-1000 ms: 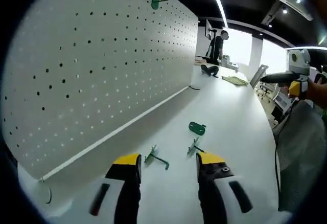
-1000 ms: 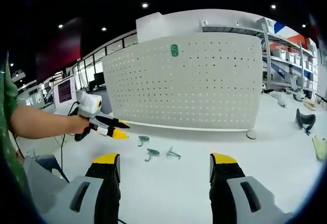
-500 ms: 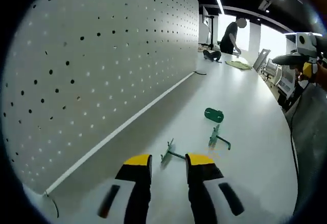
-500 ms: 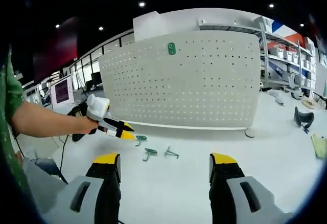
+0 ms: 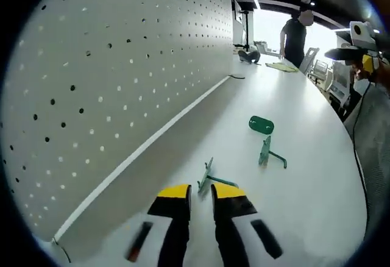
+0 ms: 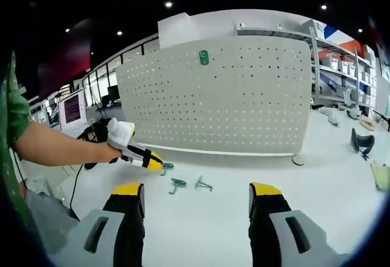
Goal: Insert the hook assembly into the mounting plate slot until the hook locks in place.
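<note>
A green wire hook (image 5: 210, 179) lies on the white table (image 5: 311, 188) just ahead of my left gripper (image 5: 201, 192). Its jaws stand close together with a narrow gap, and the hook's near end sits at the tips. Farther out lie a second hook (image 5: 269, 152) and a flat green plate (image 5: 261, 124). From the right gripper view the left gripper (image 6: 152, 162), held in a hand, hangs low over the green pieces (image 6: 178, 183). My right gripper (image 6: 197, 194) is wide open and holds nothing. A green plate (image 6: 203, 57) is mounted high on the white pegboard (image 6: 256, 102).
The pegboard (image 5: 103, 78) stands upright along the table's left side. A person (image 5: 295, 32) stands at the table's far end beside a green cloth (image 5: 281, 67). A black object (image 6: 364, 142) lies on the right, with shelves (image 6: 341, 66) behind.
My left gripper has come down and forward to the nearest hook, and its jaws have narrowed from wide apart to a small gap. The right gripper has stayed put.
</note>
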